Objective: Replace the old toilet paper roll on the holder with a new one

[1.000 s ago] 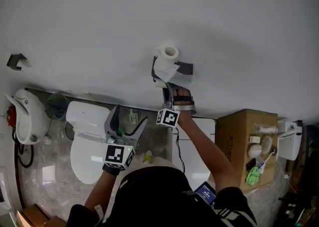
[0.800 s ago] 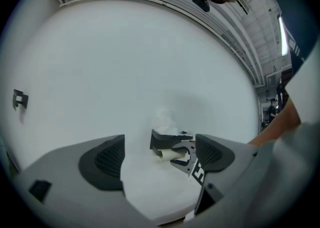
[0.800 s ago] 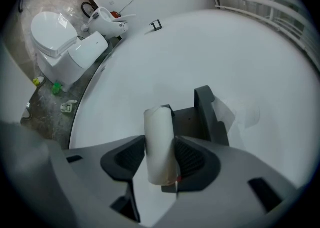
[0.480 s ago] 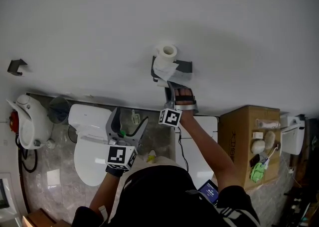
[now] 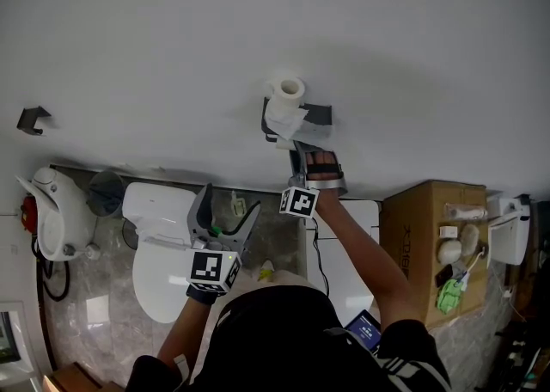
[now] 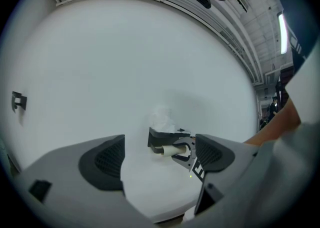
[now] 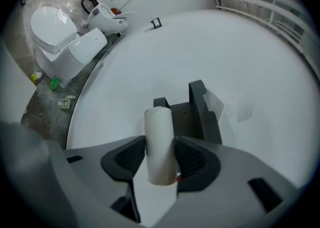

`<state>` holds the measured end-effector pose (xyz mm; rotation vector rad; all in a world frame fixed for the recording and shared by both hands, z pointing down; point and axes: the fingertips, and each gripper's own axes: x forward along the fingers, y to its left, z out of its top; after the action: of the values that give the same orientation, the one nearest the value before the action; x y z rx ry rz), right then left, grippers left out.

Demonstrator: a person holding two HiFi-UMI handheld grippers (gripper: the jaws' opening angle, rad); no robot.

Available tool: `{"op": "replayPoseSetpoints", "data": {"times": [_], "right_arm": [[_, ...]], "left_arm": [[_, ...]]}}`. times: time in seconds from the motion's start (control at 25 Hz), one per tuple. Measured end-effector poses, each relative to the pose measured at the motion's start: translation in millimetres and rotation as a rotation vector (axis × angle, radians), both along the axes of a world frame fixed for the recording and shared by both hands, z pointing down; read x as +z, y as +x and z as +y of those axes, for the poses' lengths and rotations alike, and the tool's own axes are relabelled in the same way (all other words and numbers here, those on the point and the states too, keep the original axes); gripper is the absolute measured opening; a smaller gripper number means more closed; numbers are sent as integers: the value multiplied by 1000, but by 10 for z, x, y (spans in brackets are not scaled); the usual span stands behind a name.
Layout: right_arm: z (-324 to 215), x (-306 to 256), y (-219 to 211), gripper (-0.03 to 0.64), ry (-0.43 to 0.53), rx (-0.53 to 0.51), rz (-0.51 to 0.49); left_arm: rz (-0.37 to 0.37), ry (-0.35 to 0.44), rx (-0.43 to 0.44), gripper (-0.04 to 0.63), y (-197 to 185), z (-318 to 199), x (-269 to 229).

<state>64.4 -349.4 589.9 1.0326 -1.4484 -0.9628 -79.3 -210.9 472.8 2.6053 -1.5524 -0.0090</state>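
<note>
The left gripper [image 6: 160, 158] hangs with its jaws spread and nothing between them (the toilet [image 5: 163, 253] lies below it), unmoved since a second ago. Farther on, the right gripper [image 7: 160, 156] still pinches the bare cardboard tube [image 7: 159, 127], right at the dark holder [image 7: 197, 104] on the wall. On top of the holder sits what looks like the new roll [image 5: 289, 89], a loose sheet trailing.

tube [image 7: 160, 144] off-white | holder [image 7: 199, 108] dark grey | wall [image 5: 258, 21] white (plain)
</note>
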Motion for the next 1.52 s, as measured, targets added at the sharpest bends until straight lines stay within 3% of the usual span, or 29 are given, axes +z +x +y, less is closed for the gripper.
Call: {"op": "replayPoseSetpoints", "data": {"times": [1.52], "right_arm": [[-2, 9, 444, 187, -17, 87, 43]], "left_arm": [[-13, -9, 75, 451, 171, -60, 15]]}}
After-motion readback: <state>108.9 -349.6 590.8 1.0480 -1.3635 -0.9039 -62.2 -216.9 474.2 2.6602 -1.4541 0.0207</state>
